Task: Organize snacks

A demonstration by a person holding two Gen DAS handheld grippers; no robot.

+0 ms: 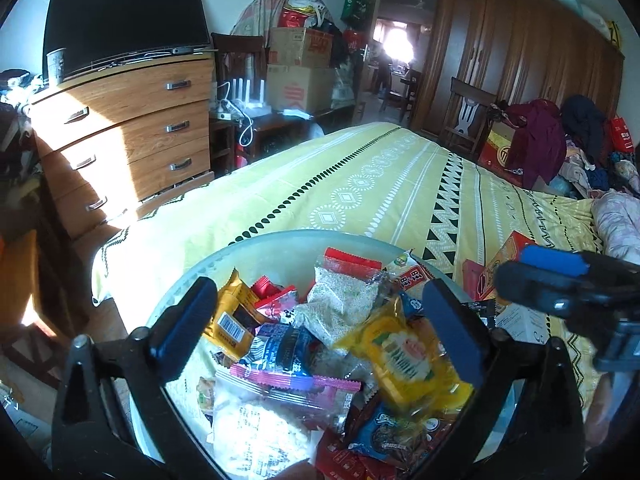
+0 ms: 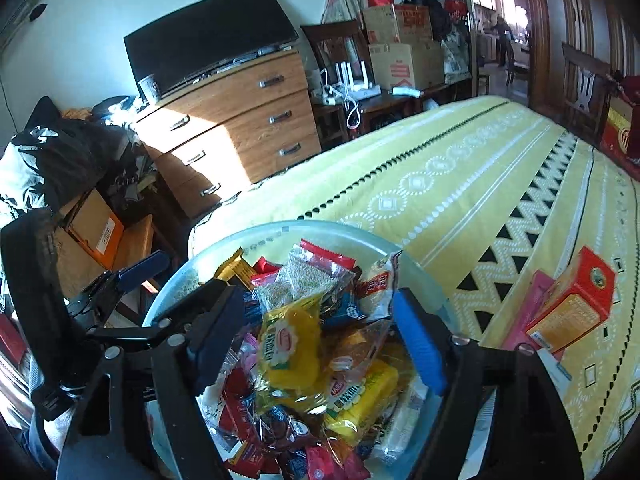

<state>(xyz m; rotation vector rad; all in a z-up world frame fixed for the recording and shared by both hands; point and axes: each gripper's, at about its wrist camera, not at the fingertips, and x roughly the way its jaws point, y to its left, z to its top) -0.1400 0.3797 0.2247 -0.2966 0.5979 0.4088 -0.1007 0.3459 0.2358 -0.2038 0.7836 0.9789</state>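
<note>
1. Left wrist view has the left gripper point(image 1: 320, 336) spread wide above the snack pile, its blue pads point(image 1: 184, 328) pressing on nothing.
2. Right wrist view has the right gripper point(image 2: 316, 340) parted as well; a yellow packet point(image 2: 286, 350) lies between its fingers, but neither pad seems to be squeezing it, so I judge it loose.
3. Both tools hang over a pale round basin point(image 1: 280, 244) heaped with wrapped snacks point(image 1: 340, 308). It sits on the yellow bedspread point(image 1: 380, 184), near the corner of the bed closest to the wooden dresser point(image 1: 132, 128).
4. Handling, as a judgement: the packets are light, soft and crinkly, with slick film that could slide between the pads. A pinch on a sealed end seam or across a flat packet's middle should hold best; puffed contents may crush.
5. Only the right view shows the orange carton point(image 2: 572, 308) clearly, leaning beside a pink box point(image 2: 532, 312) outside the basin.
6. Only the left view shows the heaped clothes point(image 1: 560, 140) at the bed's far side.
</note>
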